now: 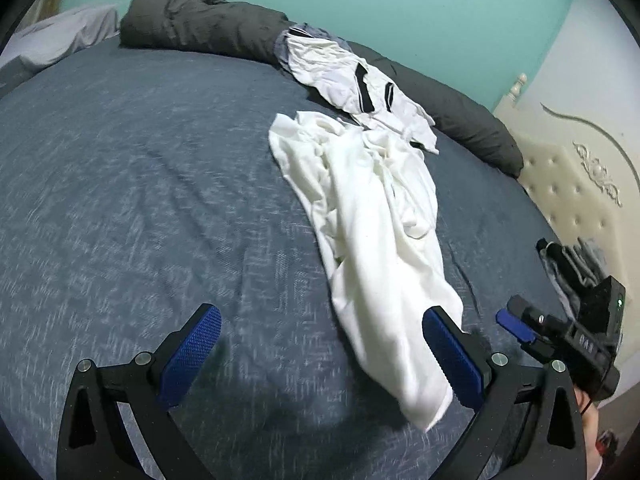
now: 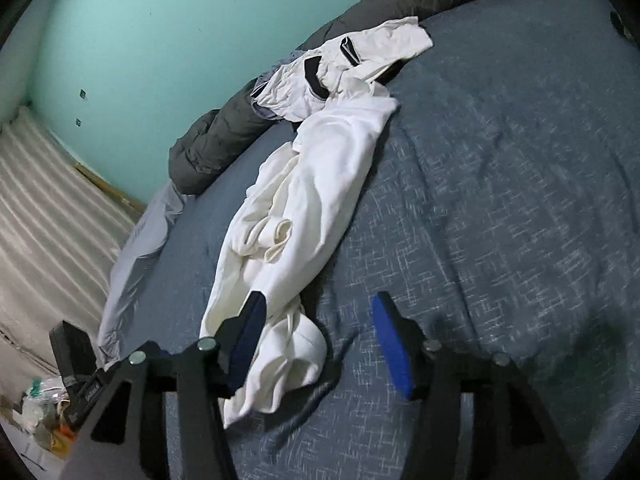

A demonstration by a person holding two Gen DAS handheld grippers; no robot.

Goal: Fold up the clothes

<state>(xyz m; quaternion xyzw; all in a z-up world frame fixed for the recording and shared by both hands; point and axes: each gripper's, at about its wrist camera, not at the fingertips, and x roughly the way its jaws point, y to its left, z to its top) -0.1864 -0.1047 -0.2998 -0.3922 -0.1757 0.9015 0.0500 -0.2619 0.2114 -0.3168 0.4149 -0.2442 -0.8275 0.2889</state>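
A crumpled white garment (image 1: 372, 216) lies stretched across the blue bedspread (image 1: 140, 200); it also shows in the right wrist view (image 2: 320, 168). A second white garment with black trim (image 1: 360, 80) lies beyond it, also in the right wrist view (image 2: 352, 60). My left gripper (image 1: 320, 356) is open, just above the bed, with the white garment's near end by its right pad. My right gripper (image 2: 316, 344) is open with the garment's near end between its pads. The right gripper also shows in the left wrist view (image 1: 520, 328).
A rolled dark grey duvet (image 1: 208, 24) lies along the bed's far edge by the teal wall. A cream tufted headboard (image 1: 572, 184) stands at the right. Dark clothing (image 1: 568, 260) lies near the headboard. A pale sheet (image 2: 132, 248) hangs at the bed's left side.
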